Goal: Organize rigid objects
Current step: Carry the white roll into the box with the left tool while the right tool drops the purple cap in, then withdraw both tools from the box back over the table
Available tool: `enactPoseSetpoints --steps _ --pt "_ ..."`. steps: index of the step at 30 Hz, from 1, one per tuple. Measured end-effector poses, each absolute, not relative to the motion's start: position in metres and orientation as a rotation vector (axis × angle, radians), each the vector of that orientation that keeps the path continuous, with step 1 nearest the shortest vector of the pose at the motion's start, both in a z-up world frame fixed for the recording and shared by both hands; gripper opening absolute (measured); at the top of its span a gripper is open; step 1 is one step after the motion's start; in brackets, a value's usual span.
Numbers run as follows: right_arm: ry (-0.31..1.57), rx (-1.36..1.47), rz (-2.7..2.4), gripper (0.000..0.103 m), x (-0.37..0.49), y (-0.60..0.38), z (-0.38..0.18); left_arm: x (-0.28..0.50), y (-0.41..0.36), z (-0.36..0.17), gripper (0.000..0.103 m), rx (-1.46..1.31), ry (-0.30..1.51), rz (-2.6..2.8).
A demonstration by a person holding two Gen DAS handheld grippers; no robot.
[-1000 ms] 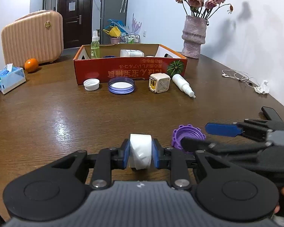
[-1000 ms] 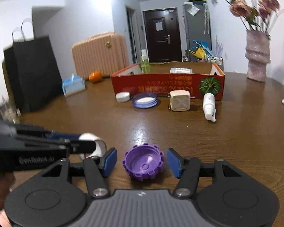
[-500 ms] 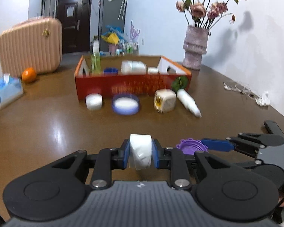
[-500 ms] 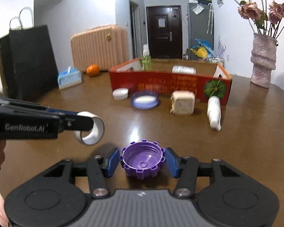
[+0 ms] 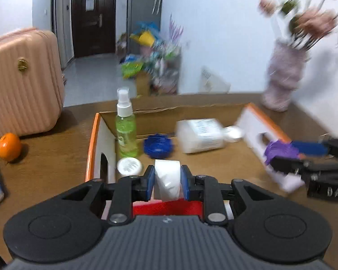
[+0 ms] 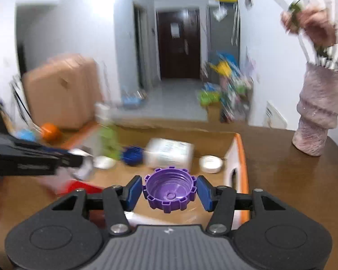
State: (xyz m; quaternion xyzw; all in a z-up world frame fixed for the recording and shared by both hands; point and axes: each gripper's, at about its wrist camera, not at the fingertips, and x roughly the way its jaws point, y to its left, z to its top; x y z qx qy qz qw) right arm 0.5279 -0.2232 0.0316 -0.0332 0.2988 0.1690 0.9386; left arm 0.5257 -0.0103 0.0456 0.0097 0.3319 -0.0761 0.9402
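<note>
We hold both loads above the box (image 5: 91,139): left gripper (image 5: 167,181) fingers clamped on the tape roll (image 5: 167,181), right gripper (image 6: 169,192) seemingly pinching the purple cap (image 6: 169,191). Inside lie a spray bottle (image 5: 125,126), blue cap (image 5: 158,145) and white bottle (image 5: 200,138); both drops remain.

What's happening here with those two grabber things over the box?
A person is tidying small items into a cardboard box. The left gripper grips a white ring; the right gripper carries a purple cap. Both hang above the box, which already holds a green spray bottle, a blue cap and a white bottle.
</note>
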Motion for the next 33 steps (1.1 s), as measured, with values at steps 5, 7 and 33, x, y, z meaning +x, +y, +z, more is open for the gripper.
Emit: enactPoseSetpoints --steps 5,7,33 --pt "0.765 -0.104 0.239 0.053 0.614 -0.218 0.002 0.595 -0.009 0.017 0.031 0.027 0.825 -0.13" --pt "0.791 -0.084 0.222 0.057 0.625 -0.218 -0.004 0.605 -0.003 0.01 0.051 0.013 0.86 -0.132" --pt "0.348 -0.054 0.318 0.089 0.37 -0.256 0.093 0.365 0.029 0.088 0.083 0.082 0.482 -0.119"
